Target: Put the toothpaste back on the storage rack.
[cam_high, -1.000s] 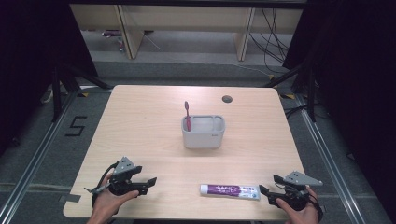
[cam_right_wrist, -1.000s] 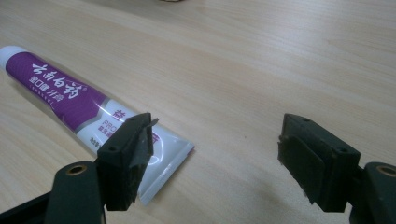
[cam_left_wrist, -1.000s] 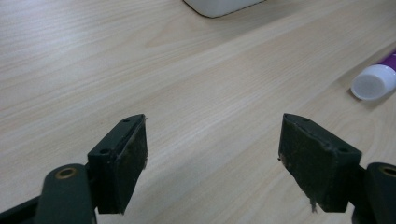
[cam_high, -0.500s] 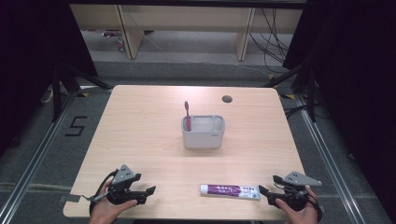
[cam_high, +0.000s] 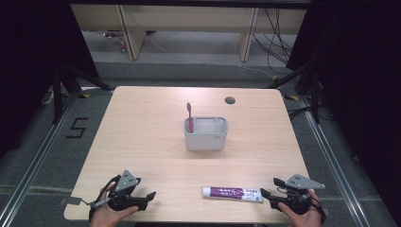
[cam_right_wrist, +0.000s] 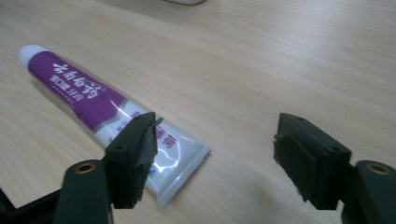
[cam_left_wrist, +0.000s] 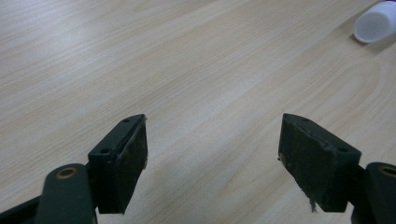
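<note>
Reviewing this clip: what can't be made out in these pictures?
- Purple-and-white toothpaste tube: right gripper view, crimped end partly behind the right gripper jaw.
- White rectangular holder: high view, its wall hides the red toothbrush lower end.
- Tube's print: high view, too small.

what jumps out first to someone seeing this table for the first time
A purple and white toothpaste tube lies flat near the front edge of the wooden table, just left of the right gripper. That gripper's fingers have just been closing but stand open, not yet gripping the tube. At mid-table, a red toothbrush stands upright in a pale holder.
</note>
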